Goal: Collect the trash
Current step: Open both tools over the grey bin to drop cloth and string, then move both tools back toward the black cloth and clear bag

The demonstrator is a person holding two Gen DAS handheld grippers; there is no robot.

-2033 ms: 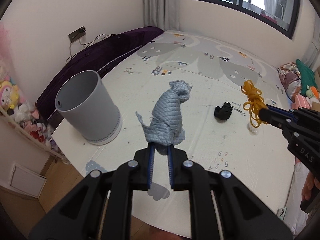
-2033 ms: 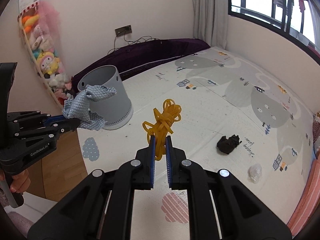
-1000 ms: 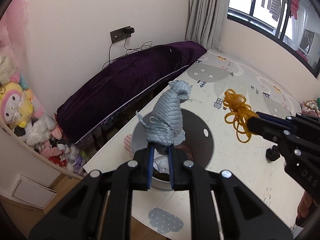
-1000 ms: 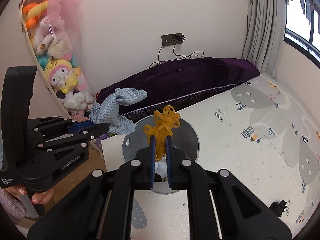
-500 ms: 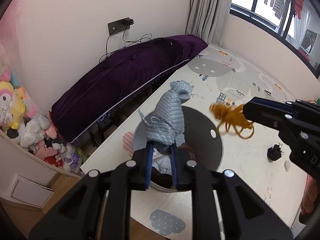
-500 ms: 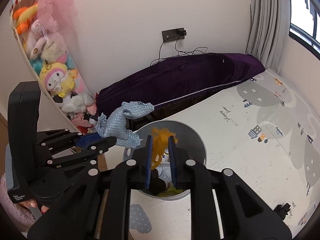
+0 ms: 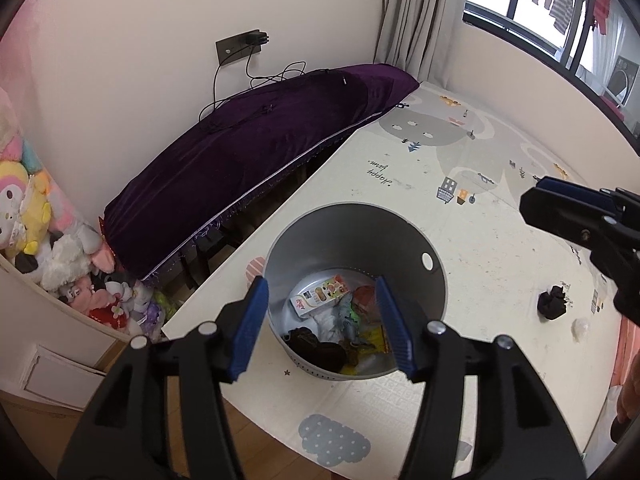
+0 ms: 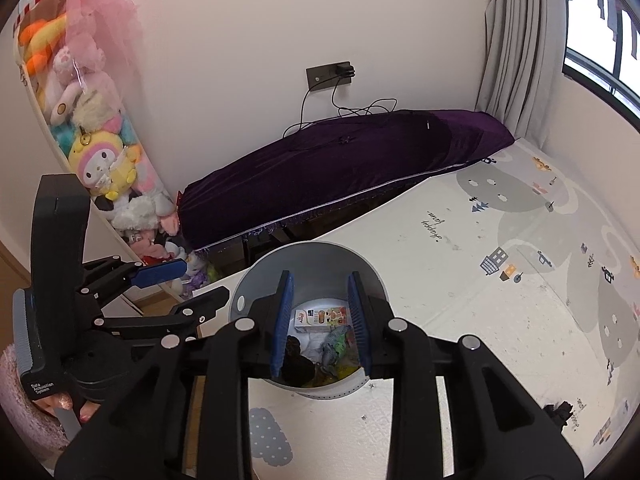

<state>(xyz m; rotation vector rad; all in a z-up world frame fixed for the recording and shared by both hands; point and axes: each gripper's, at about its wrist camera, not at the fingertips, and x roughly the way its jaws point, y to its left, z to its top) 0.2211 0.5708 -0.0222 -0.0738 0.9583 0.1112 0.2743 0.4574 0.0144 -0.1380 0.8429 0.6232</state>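
A grey round bin (image 7: 404,240) stands on the play mat near its corner, also in the right wrist view (image 8: 320,258). It holds a small carton (image 7: 318,295), the grey-blue cloth (image 8: 334,344), dark scraps and yellow bits. My left gripper (image 7: 322,326) is open and empty above the bin's near rim. My right gripper (image 8: 320,320) is open and empty over the bin. A black scrap (image 7: 552,306) and a small clear wad (image 7: 579,326) lie on the mat at the right.
A purple covered bench (image 7: 248,148) runs along the wall behind the bin, with a socket and cables above. Plush toys (image 8: 100,160) fill a rack at the left. The printed mat (image 7: 480,184) spreads to the right; wood floor lies below its near edge.
Both grippers opened over the bin. The grey-blue cloth dropped from the left one and the yellow rubber bands from the right one, and both now lie in the bin.
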